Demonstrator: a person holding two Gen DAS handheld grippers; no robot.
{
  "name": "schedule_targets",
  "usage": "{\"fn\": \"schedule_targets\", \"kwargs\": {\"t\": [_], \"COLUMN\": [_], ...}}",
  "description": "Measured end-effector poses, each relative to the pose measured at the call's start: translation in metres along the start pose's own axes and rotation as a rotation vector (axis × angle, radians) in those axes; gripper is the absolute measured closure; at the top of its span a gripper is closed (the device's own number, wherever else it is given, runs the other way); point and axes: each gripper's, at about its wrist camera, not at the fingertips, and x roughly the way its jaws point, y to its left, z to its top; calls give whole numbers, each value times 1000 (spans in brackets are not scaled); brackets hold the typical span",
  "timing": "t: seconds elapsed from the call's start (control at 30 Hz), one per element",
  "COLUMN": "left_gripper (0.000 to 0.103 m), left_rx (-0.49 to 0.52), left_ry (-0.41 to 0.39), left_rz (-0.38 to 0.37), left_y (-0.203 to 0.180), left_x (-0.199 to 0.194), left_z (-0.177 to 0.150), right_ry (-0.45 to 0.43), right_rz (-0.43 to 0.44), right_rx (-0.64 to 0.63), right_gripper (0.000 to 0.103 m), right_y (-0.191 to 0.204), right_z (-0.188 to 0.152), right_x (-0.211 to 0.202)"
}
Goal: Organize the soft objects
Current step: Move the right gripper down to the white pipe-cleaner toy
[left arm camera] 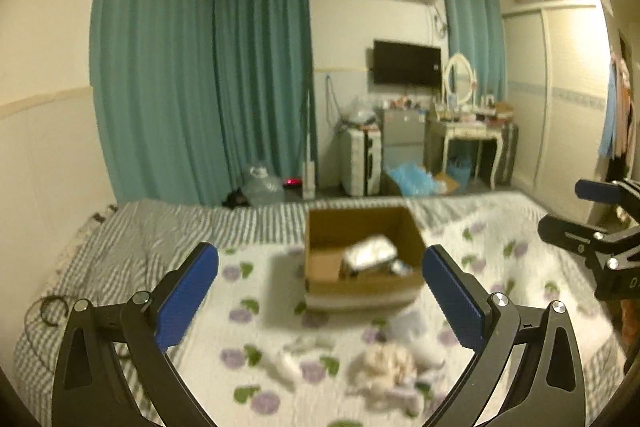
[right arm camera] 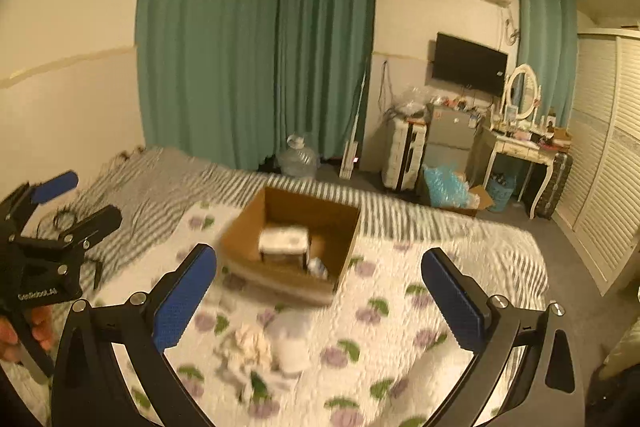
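i see the soft objects [left arm camera: 390, 361] heaped on the floral quilt [left arm camera: 500, 267] of the bed, blurred, low between my left gripper [left arm camera: 320, 291] jaws but not touching them; beyond them sits the cardboard box [left arm camera: 362, 251], holding a pale bundle; both jaws are spread wide and hold nothing; my right gripper [right arm camera: 319, 291] hangs above the same heap [right arm camera: 272, 347].

Both the left claw [left arm camera: 320, 291] and right claw [right arm camera: 319, 291] hover side by side, jaws spread wide, gripping nothing.
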Motion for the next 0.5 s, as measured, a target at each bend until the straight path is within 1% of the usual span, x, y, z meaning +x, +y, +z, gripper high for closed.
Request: {"fn": "schedule_targets", "kwargs": {"t": [0.07,0.13,0.3,0.43,0.5], "left_gripper": [0,0,0,0,0], "left_rx": [10,0,-33,-30,-16], "left_ry": [26,61,146,228,250], "left_rz": [3,-10,-2,6,14], "left_y": [-3,-2,-5,-11,-13], "left_x": [-3,0,12,32,40], "left_z": [-17,-36,-88,-129,-143], "right_ry": [43,96,236,326,361], "right_rz": [15,27,57,96,117], "right_rx": [-13,-34,-48,-25,-17], "right_gripper": [0,0,0,0,0], "right_y": [8,17,32,36,40], "right_z": [-21,-49,-120,-155,-168], "right_x": [5,17,61,100,118]}}
